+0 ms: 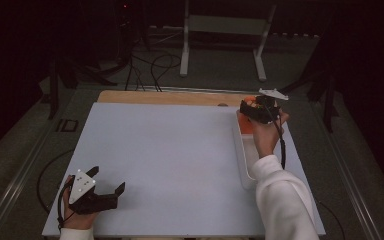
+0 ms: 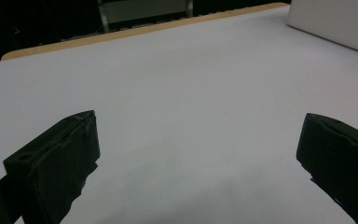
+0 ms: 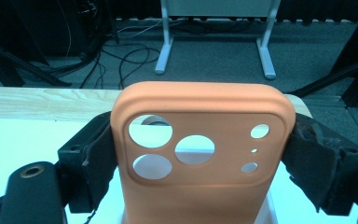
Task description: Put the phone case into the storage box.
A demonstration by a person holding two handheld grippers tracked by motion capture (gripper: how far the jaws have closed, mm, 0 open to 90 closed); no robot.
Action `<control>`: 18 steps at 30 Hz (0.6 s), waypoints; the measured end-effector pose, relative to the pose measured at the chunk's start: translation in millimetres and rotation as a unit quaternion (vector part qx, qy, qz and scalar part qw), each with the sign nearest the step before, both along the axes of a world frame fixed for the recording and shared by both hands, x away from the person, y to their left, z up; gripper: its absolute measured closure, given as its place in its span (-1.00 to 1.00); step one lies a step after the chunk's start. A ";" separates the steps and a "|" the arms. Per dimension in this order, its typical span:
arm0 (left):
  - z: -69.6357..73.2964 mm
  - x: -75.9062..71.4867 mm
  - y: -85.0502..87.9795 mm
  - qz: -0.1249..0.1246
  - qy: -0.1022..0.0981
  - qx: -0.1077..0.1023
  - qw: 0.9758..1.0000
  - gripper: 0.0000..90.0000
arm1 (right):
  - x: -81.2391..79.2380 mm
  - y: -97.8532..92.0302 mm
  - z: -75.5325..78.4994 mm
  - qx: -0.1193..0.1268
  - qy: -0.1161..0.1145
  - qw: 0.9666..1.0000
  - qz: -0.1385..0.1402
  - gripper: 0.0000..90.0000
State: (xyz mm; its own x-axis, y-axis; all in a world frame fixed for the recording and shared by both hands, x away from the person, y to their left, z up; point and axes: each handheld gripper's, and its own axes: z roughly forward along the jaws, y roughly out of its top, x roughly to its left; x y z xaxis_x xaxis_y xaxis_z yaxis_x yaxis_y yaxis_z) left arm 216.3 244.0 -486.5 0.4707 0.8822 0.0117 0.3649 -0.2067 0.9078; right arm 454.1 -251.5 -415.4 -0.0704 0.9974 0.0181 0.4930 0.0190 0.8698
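An orange phone case [image 3: 200, 186] with several round camera holes stands between the two black jaws of my right gripper [image 3: 200, 135], which press on its left and right edges. From above, the right gripper [image 1: 258, 107] hovers at the table's far right, over the far end of a long white tray [image 1: 244, 165], and the orange case [image 1: 245, 125] shows just below it. My left gripper [image 1: 107, 180] rests near the front left corner of the white board [image 1: 180, 155]. Its jaws stand wide apart, nothing between them [image 2: 198, 121].
A wooden table edge [image 1: 170, 97] runs along the back of the white board. The white tray's wall [image 2: 335, 23] shows far right in the left gripper view. Beyond the table stand a white metal frame [image 1: 185, 45] and loose cables [image 1: 155, 65] on the floor.
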 end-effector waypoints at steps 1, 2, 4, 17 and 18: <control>0.0 0.0 0.0 0.000 0.000 0.000 1.000 -1.00 | 0.1 -0.2 -0.5 -0.001 0.000 1.000 0.000 -0.64; 0.0 -0.1 0.0 0.000 0.000 0.000 1.000 -1.00 | 0.3 -0.1 -0.8 0.000 0.000 1.000 -0.002 -0.64; 0.0 -0.1 0.0 0.000 0.000 0.000 1.000 -1.00 | 0.6 0.1 -1.6 -0.001 0.002 1.000 -0.001 -0.64; 0.4 -0.4 0.4 0.001 0.000 0.000 1.000 -1.00 | 1.3 0.2 -5.5 -0.002 0.010 1.000 -0.006 -0.64; 0.4 -0.5 0.4 0.001 0.000 0.000 1.000 -1.00 | 1.4 0.3 -5.6 -0.003 0.010 1.000 -0.006 -0.64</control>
